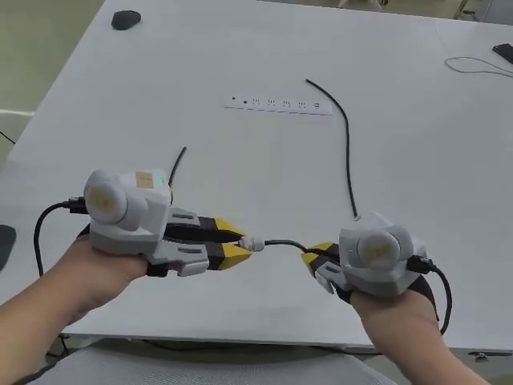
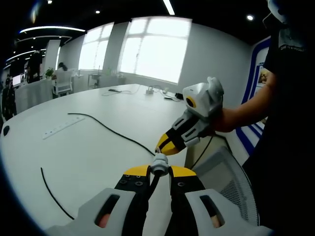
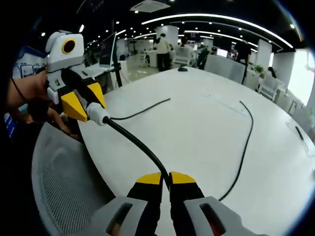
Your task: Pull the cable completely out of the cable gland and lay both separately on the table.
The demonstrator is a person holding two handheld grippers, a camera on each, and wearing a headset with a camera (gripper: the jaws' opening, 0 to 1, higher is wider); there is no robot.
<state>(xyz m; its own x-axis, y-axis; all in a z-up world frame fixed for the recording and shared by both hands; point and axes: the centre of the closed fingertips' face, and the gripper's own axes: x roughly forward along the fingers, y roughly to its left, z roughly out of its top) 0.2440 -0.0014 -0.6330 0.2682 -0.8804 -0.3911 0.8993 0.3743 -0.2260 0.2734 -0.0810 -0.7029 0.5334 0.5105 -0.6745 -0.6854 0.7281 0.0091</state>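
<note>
The left gripper (image 1: 234,245) is clamped on the white cable gland (image 1: 252,243). The right gripper (image 1: 315,258) pinches the black cable (image 1: 282,243) just beside it, and both are held close to the near edge of the white table (image 1: 240,309). The cable passes through the gland, its long tail seemingly running on past the right gripper over the tabletop, and bare surface stretches ahead to the power strip (image 1: 278,104).
</note>
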